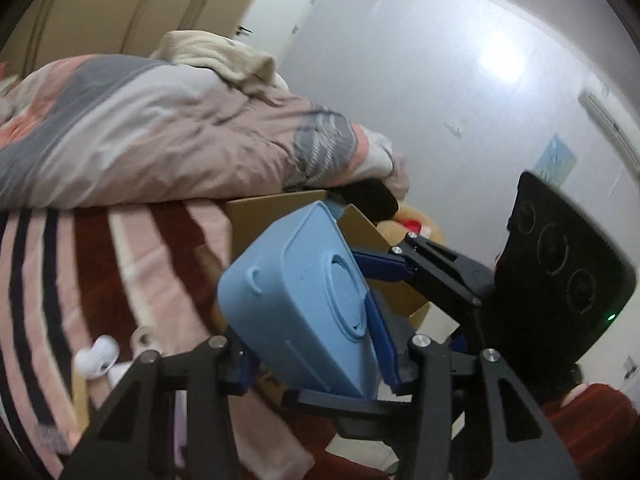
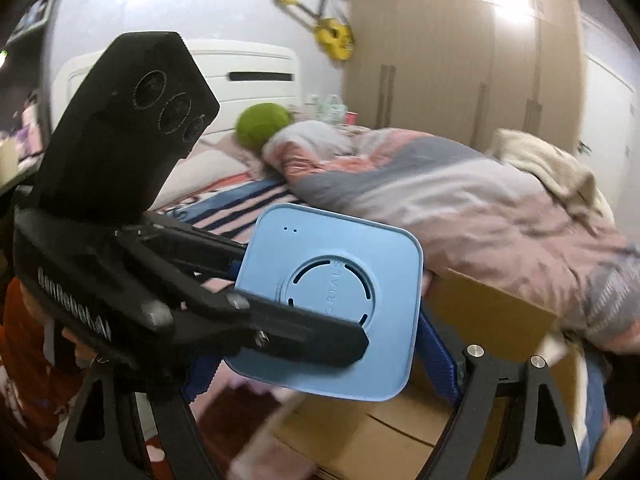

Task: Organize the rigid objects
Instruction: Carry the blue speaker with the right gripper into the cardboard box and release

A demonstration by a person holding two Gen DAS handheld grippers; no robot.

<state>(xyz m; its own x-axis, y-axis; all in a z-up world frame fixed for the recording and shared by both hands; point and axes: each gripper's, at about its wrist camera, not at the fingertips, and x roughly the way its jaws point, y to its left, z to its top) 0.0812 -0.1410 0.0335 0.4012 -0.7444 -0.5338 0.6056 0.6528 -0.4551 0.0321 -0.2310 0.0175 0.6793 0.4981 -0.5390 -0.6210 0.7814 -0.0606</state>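
Both hand-held grippers, left [image 1: 320, 344] and right [image 2: 316, 364], pinching blue box [image 2: 332, 304] above cardboard carton [image 2: 492, 312], shared lift for stowing

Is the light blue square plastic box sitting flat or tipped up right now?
Tipped. The light blue square plastic box is held off the cardboard carton, its round-vented face tilted toward the right wrist camera, clamped between both grippers' jaws.
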